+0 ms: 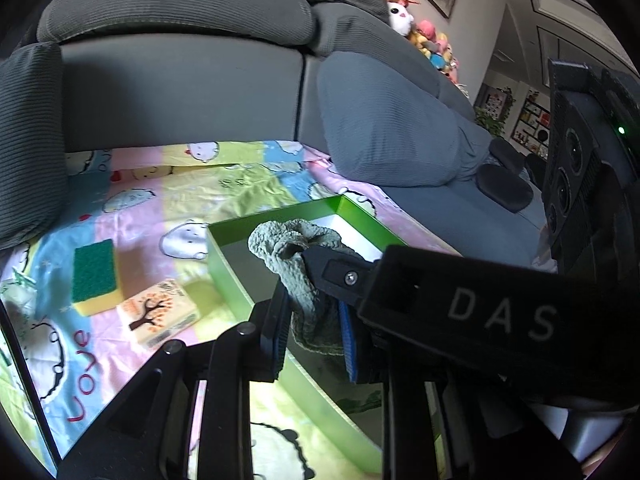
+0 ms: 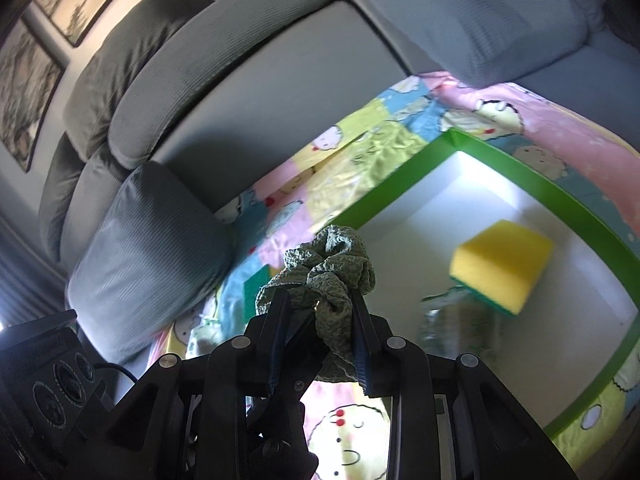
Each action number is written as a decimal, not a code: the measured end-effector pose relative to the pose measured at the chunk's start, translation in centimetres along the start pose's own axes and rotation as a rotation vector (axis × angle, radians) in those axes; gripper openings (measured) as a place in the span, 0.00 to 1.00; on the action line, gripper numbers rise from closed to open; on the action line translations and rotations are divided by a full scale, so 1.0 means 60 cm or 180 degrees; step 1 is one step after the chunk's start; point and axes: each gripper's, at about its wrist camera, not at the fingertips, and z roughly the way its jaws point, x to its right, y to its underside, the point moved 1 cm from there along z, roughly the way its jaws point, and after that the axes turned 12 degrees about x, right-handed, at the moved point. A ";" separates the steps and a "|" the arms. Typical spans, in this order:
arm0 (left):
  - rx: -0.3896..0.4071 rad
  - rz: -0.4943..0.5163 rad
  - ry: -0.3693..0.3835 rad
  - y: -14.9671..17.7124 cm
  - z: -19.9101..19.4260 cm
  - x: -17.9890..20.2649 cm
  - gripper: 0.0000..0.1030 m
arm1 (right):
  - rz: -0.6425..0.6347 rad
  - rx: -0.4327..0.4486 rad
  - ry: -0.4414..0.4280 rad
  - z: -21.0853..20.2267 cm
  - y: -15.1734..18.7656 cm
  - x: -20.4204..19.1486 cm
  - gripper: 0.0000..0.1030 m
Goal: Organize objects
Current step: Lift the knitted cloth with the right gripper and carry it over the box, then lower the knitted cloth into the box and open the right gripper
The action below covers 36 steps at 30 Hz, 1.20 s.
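Note:
A crumpled grey-green cloth (image 1: 298, 248) hangs over the near edge of the green-rimmed box (image 1: 228, 264). My left gripper (image 1: 316, 320) is shut on the cloth, and my right gripper (image 2: 318, 312) is shut on the same cloth (image 2: 328, 268) from the other side; its black body crosses the left wrist view. Inside the box (image 2: 560, 196) lie a yellow sponge (image 2: 500, 264) and a clear plastic bottle (image 2: 452, 320). A second sponge (image 1: 94, 276), green side up, and a tissue pack (image 1: 160, 312) with a tree print lie on the blanket left of the box.
A colourful cartoon blanket (image 1: 132, 208) covers the grey sofa seat. Grey cushions (image 1: 392, 120) and the sofa back (image 1: 180, 92) surround it. Plush toys (image 1: 424, 36) sit at the far end. A black pad (image 1: 504, 188) lies on the seat to the right.

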 end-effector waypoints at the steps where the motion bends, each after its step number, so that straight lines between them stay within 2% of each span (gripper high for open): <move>1: -0.0019 -0.0009 0.0026 0.001 0.004 0.003 0.18 | 0.0013 0.0007 0.0040 -0.001 -0.001 0.004 0.30; 18: -0.0174 -0.0174 0.0297 0.018 0.042 0.031 0.18 | 0.0159 0.0019 0.0353 -0.008 -0.011 0.055 0.30; 21: -0.0222 -0.0279 0.0428 0.024 0.048 0.029 0.18 | 0.0181 0.0014 0.0414 -0.006 -0.012 0.060 0.30; 24: -0.0280 -0.0365 0.0440 0.028 0.055 0.025 0.18 | 0.0140 -0.0005 0.0526 -0.001 -0.011 0.062 0.30; 36: -0.0395 -0.0525 0.0544 0.041 0.061 0.021 0.18 | 0.0149 -0.0086 0.0670 0.012 -0.007 0.071 0.30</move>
